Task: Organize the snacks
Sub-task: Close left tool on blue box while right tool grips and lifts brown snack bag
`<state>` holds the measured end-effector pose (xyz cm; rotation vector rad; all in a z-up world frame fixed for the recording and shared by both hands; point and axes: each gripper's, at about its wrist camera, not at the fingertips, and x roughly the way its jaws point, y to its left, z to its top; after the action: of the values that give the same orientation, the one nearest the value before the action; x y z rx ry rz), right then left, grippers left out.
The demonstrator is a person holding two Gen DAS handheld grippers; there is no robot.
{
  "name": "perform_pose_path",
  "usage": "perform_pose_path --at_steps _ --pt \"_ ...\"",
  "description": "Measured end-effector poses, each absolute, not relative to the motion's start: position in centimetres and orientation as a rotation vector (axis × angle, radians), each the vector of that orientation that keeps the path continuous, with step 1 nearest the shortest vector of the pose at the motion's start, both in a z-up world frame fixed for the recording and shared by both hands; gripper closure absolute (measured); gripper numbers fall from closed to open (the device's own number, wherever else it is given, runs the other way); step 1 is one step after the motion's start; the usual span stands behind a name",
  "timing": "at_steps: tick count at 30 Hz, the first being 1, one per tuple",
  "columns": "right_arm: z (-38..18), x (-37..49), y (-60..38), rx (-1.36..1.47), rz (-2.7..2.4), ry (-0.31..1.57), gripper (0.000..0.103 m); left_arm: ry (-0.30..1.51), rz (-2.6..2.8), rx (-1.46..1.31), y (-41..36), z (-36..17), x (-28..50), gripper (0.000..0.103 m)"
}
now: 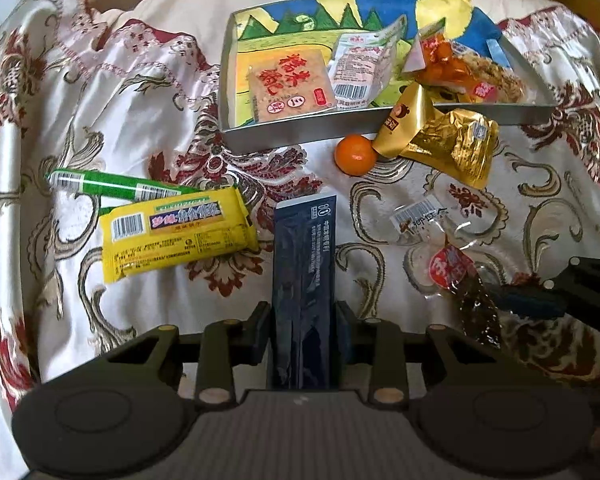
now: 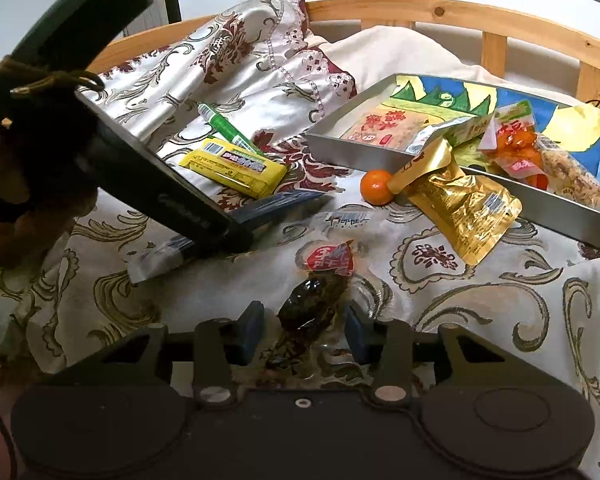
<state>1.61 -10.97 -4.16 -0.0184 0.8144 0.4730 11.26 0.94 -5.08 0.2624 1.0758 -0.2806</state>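
Note:
My left gripper (image 1: 303, 332) is shut on a dark blue packet (image 1: 304, 272), which stands up between its pads. In the right wrist view that packet (image 2: 278, 204) hangs just over the bedspread from the left gripper's black fingers (image 2: 220, 224). My right gripper (image 2: 304, 330) is open and set down around a dark brown snack in a clear wrapper with a red label (image 2: 312, 308); a gap shows beside the left pad. The metal tray (image 1: 340, 128) lined with a colourful drawing sits beyond, holding several packets.
A yellow packet (image 1: 176, 232), a green tube (image 1: 112, 184), an orange ball (image 1: 355, 155), a gold pouch (image 1: 452, 148) and a clear wrapper (image 1: 420, 216) lie loose on the patterned bedspread. A wooden bed rail (image 2: 440, 12) curves behind the tray. A person's hand (image 2: 4, 232) holds the left gripper.

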Motion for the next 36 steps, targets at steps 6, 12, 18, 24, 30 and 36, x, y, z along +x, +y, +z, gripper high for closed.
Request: perform_pose_path --at_steps 6,12,18,24,30,36 --pt "-4.09 1.53 -10.78 -0.076 0.460 0.777 0.058 1.063 -0.276 0.270 0.66 -4.98 10.74 0.066" --pt "-3.90 1.63 -11.04 -0.092 0.446 0.753 0.058 1.054 -0.272 0.281 0.48 -5.00 10.67 0.067" --pt "-3.84 1.64 -11.05 -0.094 0.450 0.746 0.058 1.057 -0.271 0.281 0.56 -5.15 10.70 0.067" --pt "-3.76 1.58 -10.98 -0.087 0.448 0.742 0.058 1.055 -0.263 0.268 0.68 -5.19 10.83 0.067" --pt "-3.51 1.72 -11.26 -0.078 0.440 0.732 0.058 1.044 -0.272 0.240 0.71 -4.78 10.63 0.069" --pt "-3.40 1.69 -11.34 -0.077 0.442 0.728 0.058 1.024 -0.258 0.233 0.67 -4.46 10.40 0.069"
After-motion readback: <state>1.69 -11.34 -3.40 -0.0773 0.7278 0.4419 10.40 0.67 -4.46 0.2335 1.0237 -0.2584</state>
